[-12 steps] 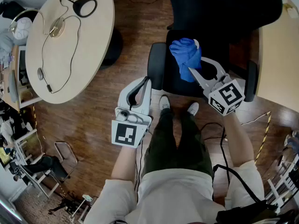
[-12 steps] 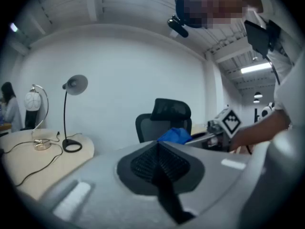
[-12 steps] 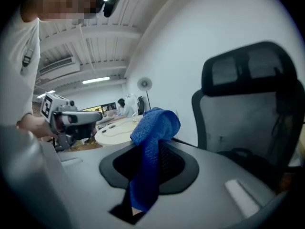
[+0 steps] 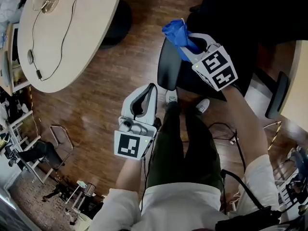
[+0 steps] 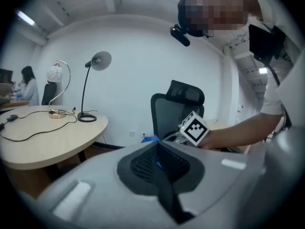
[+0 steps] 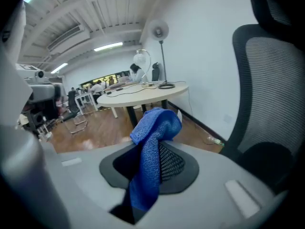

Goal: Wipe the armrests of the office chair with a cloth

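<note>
My right gripper [image 4: 186, 41] is shut on a bunched blue cloth [image 4: 175, 32]. It holds the cloth over the far end of the black office chair's left armrest [image 4: 168, 66]; whether the cloth touches it I cannot tell. The other armrest [image 4: 275, 95] shows at the right. In the right gripper view the cloth [image 6: 151, 156] hangs out of the closed jaws, with the mesh chair back [image 6: 271, 85] to the right. My left gripper [image 4: 152, 87] is shut on nothing, nearer me and left of that armrest. The left gripper view looks past it at the chair [image 5: 175, 106].
A round beige table [image 4: 77, 42] with lamps and cables stands to the left on the wood floor. A pale desk edge [image 4: 299, 76] lies at the far right. The person's legs and shoes [image 4: 169, 97] are just in front of the chair seat. Folded stands [image 4: 43, 158] sit lower left.
The right gripper has carried the cloth from over the seat to the left armrest's far end. The left gripper has stayed about where it was. The head view has shifted.
</note>
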`<state>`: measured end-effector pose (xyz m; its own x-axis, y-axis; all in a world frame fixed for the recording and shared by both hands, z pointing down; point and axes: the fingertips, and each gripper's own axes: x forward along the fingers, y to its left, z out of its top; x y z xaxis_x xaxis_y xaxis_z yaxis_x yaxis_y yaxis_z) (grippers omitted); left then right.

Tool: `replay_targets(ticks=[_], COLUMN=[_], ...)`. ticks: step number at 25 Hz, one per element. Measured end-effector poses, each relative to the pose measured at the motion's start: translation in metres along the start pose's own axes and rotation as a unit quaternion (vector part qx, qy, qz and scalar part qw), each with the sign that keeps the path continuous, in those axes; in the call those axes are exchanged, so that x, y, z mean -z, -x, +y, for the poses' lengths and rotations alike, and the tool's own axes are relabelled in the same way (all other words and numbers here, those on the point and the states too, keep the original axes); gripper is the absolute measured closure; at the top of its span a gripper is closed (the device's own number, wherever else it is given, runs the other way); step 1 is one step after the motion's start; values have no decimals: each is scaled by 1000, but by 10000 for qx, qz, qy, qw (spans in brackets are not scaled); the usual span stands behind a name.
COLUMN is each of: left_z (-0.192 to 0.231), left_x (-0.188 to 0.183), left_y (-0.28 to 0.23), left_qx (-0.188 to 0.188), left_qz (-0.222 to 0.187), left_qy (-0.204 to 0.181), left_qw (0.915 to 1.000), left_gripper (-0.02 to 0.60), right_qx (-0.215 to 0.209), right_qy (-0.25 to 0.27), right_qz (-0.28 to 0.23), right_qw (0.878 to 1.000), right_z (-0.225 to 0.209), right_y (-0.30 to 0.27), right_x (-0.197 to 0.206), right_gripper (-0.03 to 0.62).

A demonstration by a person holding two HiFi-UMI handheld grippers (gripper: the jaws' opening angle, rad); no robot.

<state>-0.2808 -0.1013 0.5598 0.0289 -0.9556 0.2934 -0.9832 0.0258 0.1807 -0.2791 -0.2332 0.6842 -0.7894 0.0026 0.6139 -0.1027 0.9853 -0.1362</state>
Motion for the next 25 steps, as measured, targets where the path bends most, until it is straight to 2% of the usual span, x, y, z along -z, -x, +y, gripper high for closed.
replay_targets(ticks=[3,7,9,10,11,13,15,16,18,21,22,25], left_z=[5,5,5,5,3,-5,-19,-25,-30,-20,-17,-16], left_x=[1,-2,0,1,1,1,5,9,8,1,-1,-5], left_y=[-3,-13,-14,-14,-14,-19,-24,-25,-29,-35,-36,-24], left_qx=[-60,-125,-136,-143,-148,-81,196,347,410,82,-10,-24], left_qz=[-36,-175,-156,-144,-139,-142,-45,30,12,-235,-331,-356], left_qy=[-54,-76,-31,-8,15,46,35,34,129,422,507,363], left_qw=[10000,9997,9998,9998,9998,9999,9998,9994,9991,9988,9982,9987], left_gripper=[568,568,568,568,568,568,568,568,568,568,568,568], right_qx=[-589,-1162,-1442,-1473,-1330,-519,438,718,772,273,230,389], right_qy=[88,517,271,74,-109,-632,-1290,-1463,-1590,-1651,-1704,-1925], right_qz=[19,107,-114,-368,-699,-1230,-1276,-1210,-1123,-890,-756,-342], right_qw=[9982,9918,9891,9884,9886,9890,9824,9792,9778,9819,9822,9799], right_z=[77,175,199,199,187,135,71,45,15,14,13,2], right_y=[6,30,41,49,61,90,109,108,80,15,-4,-59], right_x=[15,46,46,39,31,24,41,55,81,107,119,163], right_gripper=[505,505,505,505,505,505,505,505,505,505,505,505])
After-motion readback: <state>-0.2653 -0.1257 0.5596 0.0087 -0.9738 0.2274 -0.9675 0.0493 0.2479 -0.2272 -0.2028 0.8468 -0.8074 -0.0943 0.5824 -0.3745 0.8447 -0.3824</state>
